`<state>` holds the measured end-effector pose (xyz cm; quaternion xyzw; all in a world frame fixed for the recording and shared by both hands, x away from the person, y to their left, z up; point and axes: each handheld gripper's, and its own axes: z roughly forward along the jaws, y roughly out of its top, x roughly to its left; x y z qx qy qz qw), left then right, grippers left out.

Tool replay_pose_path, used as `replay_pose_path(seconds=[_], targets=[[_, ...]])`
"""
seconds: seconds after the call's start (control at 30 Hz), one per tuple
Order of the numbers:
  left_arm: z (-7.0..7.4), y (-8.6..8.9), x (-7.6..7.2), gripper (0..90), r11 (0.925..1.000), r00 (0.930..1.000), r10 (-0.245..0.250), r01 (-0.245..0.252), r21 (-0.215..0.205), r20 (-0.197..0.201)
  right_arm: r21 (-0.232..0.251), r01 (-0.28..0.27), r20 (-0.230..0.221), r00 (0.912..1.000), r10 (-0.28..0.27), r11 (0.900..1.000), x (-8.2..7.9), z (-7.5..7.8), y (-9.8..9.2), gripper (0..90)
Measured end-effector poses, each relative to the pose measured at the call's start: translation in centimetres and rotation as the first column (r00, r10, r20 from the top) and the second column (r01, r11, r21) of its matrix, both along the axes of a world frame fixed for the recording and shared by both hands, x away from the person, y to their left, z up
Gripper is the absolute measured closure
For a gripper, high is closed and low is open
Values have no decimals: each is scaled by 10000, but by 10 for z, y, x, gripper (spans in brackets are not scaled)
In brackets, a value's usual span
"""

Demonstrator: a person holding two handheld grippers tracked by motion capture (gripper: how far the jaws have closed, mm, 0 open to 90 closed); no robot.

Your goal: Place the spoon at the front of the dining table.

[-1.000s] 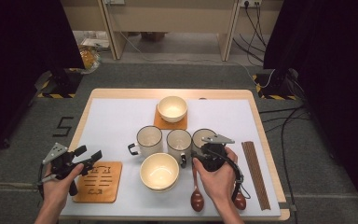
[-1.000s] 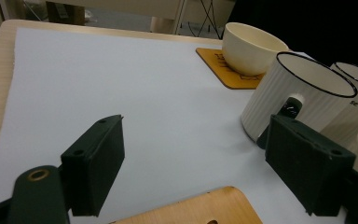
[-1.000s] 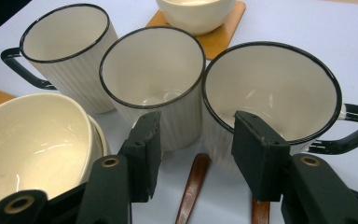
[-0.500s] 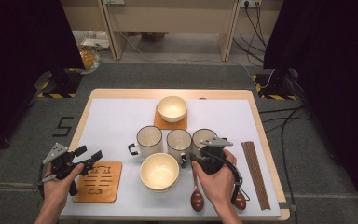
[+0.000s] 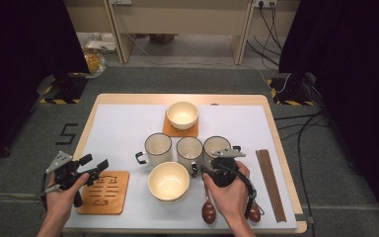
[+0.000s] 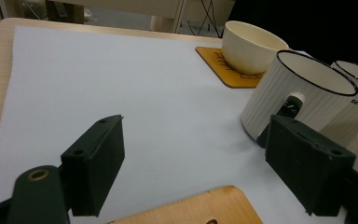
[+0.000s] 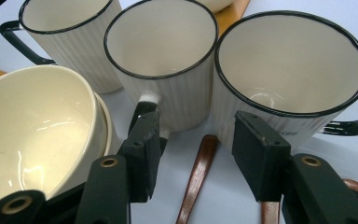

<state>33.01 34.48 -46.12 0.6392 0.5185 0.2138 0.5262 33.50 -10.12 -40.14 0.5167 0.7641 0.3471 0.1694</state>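
Open tongs [image 7: 193, 156] over wooden spoon [image 7: 198, 175], w/ 3 mugs [image 7: 168, 70] ahead

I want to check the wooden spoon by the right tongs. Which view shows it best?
The high view: the wooden spoon lies whole on the white mat, bowl end toward the person, just left of the right hand. The right gripper view shows just its handle between the open right tongs.

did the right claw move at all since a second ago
No. In the high view the right claw sits in the same spot as before, just below the rightmost mug and above the left spoon, jaws apart, gripping nothing.
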Motion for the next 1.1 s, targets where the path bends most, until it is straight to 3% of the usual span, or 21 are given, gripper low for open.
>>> replay_pose_path(seconds=[1.1], targets=[[0, 1, 0, 190, 10000, 10000, 9, -9, 8, -13, -171, -39, -400, 9992, 33, 9998, -6, -18, 2, 503]])
